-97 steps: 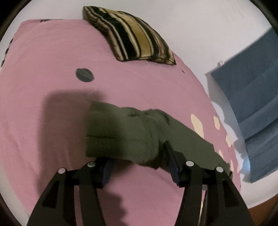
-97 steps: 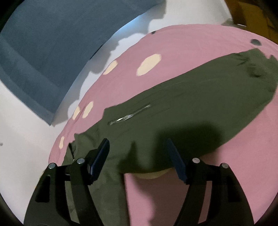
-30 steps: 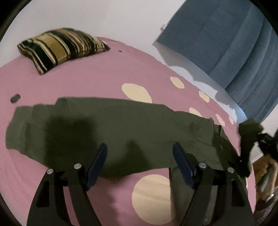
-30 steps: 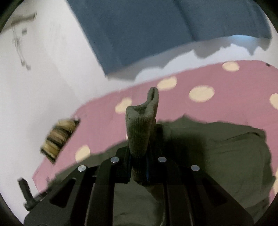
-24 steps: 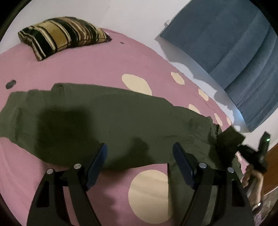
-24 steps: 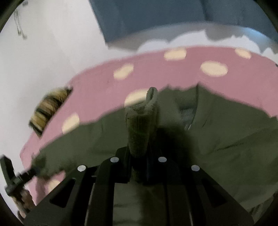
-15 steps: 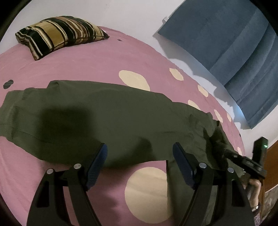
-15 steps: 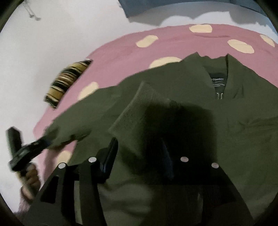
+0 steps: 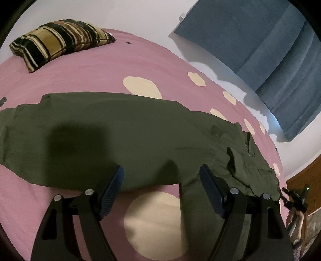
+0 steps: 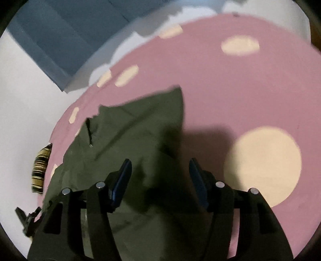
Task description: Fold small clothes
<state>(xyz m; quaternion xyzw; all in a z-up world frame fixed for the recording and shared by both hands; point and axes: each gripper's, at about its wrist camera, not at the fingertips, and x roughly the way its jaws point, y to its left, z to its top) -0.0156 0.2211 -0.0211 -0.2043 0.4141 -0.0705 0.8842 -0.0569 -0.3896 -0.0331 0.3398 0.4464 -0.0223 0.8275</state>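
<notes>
Dark green jacket (image 9: pixel 124 136) on a pink sheet (image 9: pixel 96 70) with big cream dots. Black and gold striped pillow (image 9: pixel 58 42) at its far corner. Blue curtain (image 9: pixel 260 46). White wall (image 9: pixel 130 16).

We see both wrist views angled down, close over the pink bedspread (image 9: pixel 80 80). Both share the olive jacket (image 9: pixel 120 130), striped pillow (image 9: pixel 58 43) and blue curtain (image 9: pixel 260 44).

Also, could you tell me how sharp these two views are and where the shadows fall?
Left wrist view: fairly sharp, a dark shadow on the green jacket ahead of the left gripper. Right wrist view: motion-blurred, shadow across the jacket and pink bedcover beyond the right gripper.
</notes>
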